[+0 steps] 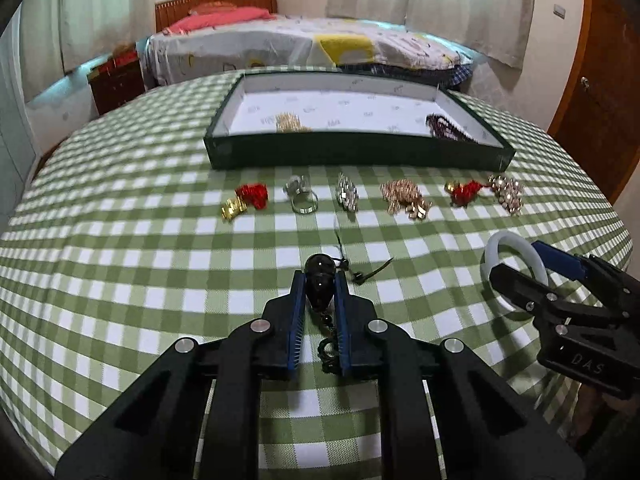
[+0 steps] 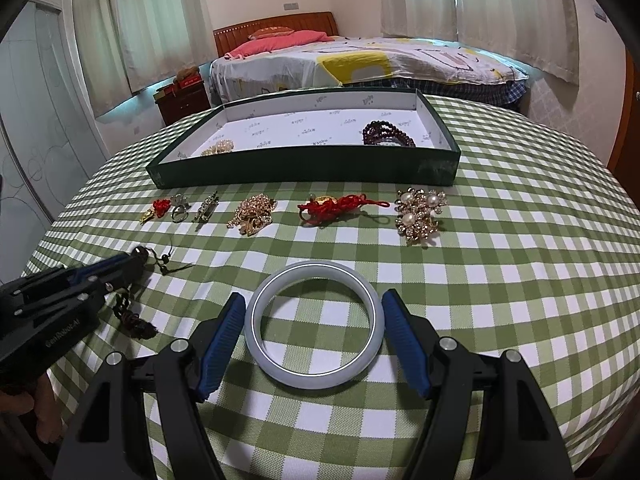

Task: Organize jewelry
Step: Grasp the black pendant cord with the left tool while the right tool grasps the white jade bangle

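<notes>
Tray (image 1: 352,156) (image 2: 304,168): shallow, dark green outside, white printed lining, sits at far side of checked tabletop (image 1: 120,272) (image 2: 520,280). Contents: gold-toned piece (image 1: 289,123) (image 2: 218,147) near its front left; dark red bead bracelet (image 1: 446,127) (image 2: 387,133) at its right end. Rest of lining bare.

Row on tabletop just in front of tray, left to right: red knot charm with gold piece (image 1: 246,198) (image 2: 157,207), silver ring (image 1: 302,196) (image 2: 179,204), rhinestone clip (image 1: 347,197) (image 2: 205,208), gold brooch (image 1: 404,198) (image 2: 254,213), red knotted cord charm (image 1: 464,192) (image 2: 340,207), pearl brooch (image 1: 507,193) (image 2: 420,214).

Left tongs (image 1: 320,280) (image 2: 134,260): clenched on black bead pendant (image 1: 320,278) (image 2: 140,252). Pendant's long axis runs along the fingers, rounded end toward the tray, beaded tail (image 1: 328,344) (image 2: 132,318) trailing back toward the camera; thin cord (image 1: 360,272) (image 2: 170,266) lies on cloth to the right. Cannot tell whether the pendant is lifted clear.

Right tongs (image 2: 314,320) (image 1: 524,268): spread, one blue pad (image 2: 224,340) either side of white bangle (image 2: 315,325) (image 1: 514,270), not gripping it. Bangle lies flat on tabletop, opening upward, near edge, well apart from tray.
</notes>
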The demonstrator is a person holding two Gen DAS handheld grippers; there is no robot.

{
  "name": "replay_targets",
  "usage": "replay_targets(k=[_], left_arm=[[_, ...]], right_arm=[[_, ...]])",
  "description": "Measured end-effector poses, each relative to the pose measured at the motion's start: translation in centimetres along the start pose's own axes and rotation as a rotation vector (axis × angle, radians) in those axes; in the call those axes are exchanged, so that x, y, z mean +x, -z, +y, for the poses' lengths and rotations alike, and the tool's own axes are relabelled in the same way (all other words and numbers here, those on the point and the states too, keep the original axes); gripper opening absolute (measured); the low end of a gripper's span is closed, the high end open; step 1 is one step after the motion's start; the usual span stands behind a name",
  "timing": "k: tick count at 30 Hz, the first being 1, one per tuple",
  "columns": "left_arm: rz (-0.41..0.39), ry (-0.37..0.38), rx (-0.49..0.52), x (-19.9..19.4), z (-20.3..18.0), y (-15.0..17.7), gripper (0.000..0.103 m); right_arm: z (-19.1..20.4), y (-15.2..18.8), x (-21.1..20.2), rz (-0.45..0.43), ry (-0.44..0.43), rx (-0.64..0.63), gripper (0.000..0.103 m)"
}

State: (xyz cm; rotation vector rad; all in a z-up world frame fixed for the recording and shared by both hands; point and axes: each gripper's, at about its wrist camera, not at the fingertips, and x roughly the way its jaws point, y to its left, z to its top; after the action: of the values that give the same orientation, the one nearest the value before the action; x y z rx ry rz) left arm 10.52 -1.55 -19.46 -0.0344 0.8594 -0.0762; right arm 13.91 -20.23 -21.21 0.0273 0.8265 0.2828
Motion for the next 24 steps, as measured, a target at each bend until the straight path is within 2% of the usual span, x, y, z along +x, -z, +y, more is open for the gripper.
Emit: replay_targets(k=[9, 14, 17, 20, 24], left_arm=[[0.015, -0.004, -0.027, 0.54, 0.33, -0.17, 0.017], [0.013, -0.01, -0.027, 0.81, 0.34, -0.49, 0.033], [0.01, -0.011, -0.017, 0.96, 0.18, -0.57, 0.03], [0.006, -0.017, 0.0, 0.99, 0.08, -0.55, 0.017], [-0.002, -0.011, -0.004, 0.82, 0.18, -0.39, 0.017]], right_arm=[[0.13, 0.14, 0.28, 0.009, -0.006, 0.001, 0.068], [0.13, 0.14, 0.28, 0.01, -0.006, 0.001, 0.069], [0.14, 0.14, 0.28, 0.01, -0.006, 0.0, 0.069], [0.21, 0.17, 0.31, 0.01, -0.006, -0.002, 0.069], [0.28, 0.18, 0.25, 0.005, -0.006, -0.002, 0.068]])
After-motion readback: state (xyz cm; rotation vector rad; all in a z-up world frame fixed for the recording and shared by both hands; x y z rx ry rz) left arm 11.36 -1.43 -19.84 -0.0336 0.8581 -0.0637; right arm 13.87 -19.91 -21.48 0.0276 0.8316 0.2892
